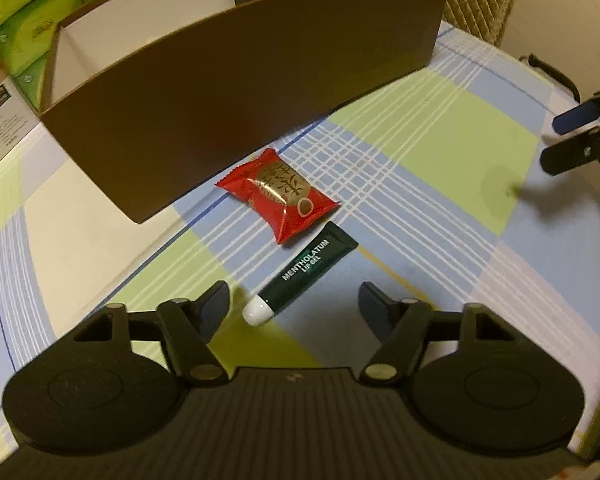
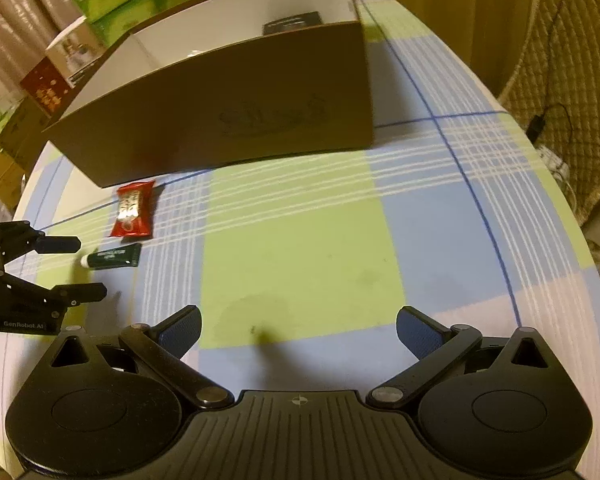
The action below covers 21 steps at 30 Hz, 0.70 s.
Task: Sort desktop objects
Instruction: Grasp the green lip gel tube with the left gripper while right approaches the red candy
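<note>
now left claw wide around lip gel tube, untouched; right claw wide, empty

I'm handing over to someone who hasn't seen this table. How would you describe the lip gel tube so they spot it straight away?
Start at the big brown box on the checked tablecloth. In front of its long wall lies a red snack packet, and just past that, nearer the left gripper, lies the lip gel tube. It is the only slim dark green tube, with white lettering and a white cap pointing at the gripper.
</note>
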### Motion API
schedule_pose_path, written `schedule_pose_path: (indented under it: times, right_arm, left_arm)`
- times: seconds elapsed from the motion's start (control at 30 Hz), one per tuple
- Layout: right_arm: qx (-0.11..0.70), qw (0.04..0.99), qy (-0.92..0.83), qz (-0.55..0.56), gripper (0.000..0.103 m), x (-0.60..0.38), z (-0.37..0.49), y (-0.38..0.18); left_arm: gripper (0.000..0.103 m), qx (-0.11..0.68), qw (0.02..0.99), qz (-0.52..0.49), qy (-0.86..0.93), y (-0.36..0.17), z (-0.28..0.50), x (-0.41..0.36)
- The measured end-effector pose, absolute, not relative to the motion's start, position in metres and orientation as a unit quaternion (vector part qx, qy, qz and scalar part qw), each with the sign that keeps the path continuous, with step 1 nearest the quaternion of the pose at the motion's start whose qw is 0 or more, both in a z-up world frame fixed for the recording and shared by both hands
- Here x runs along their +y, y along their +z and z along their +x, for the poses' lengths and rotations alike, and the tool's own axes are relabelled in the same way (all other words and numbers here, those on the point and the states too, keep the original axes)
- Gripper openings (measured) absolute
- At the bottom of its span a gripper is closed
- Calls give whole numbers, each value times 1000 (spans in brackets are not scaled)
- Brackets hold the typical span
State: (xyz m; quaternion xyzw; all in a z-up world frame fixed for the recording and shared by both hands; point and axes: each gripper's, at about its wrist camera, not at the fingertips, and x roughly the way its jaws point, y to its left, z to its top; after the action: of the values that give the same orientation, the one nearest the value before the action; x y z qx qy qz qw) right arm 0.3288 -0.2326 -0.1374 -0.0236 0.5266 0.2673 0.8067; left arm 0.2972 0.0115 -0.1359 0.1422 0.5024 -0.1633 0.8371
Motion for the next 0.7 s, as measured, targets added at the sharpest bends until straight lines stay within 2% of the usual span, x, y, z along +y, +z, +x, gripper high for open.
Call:
schedule_pose_path:
  times: [0.23, 0.3, 0.37, 0.7]
  right_arm:
    - [530, 807, 258, -20, 101, -235, 329, -138]
    - [530, 807, 260, -22, 101, -234, 328, -138]
    - [530, 806, 263, -23, 101, -232, 327, -138]
    - [529, 799, 285, -33, 101, -221, 322, -139]
  left_arm:
    - [31, 518, 829, 118, -176, -138, 300, 16]
    - [17, 520, 827, 109, -181, -137, 298, 16]
    - [13, 522, 827, 102, -182, -137, 295, 16]
    - [12, 530, 832, 61, -153, -134, 263, 24]
